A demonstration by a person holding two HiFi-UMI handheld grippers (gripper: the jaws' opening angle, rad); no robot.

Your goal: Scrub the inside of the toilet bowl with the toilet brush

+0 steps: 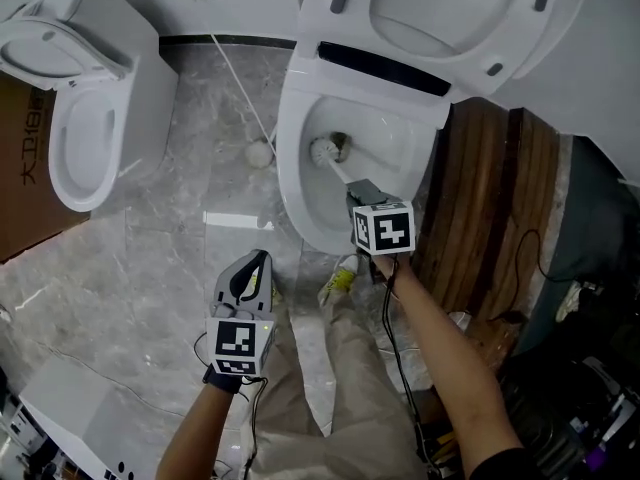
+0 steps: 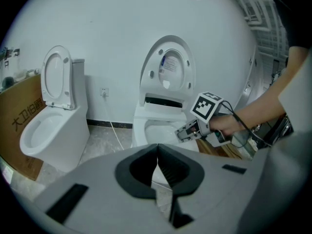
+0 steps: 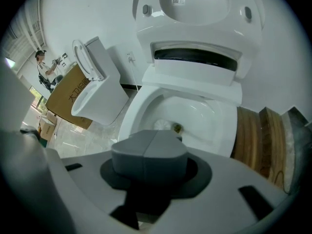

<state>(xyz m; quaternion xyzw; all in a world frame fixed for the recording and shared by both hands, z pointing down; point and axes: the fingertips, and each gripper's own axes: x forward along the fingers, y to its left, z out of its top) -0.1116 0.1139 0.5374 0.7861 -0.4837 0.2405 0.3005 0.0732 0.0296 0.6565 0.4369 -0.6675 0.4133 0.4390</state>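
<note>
Left gripper (image 1: 252, 268) hangs closed on nothing, while the right gripper (image 1: 363, 194), clamped on the toilet brush (image 1: 325, 152) whose head lies low in the toilet bowl (image 1: 288, 158), should press firmly and sweep up to the rim.

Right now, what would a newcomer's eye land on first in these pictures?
The open toilet in the middle, lid up, with the head of the white toilet brush down near the drain of its bowl and the handle clamped in the right claw. Next, a second toilet stands to its left against the wall, seat raised, by a cardboard box. The left claw hangs shut and empty over the grey marble floor.
</note>
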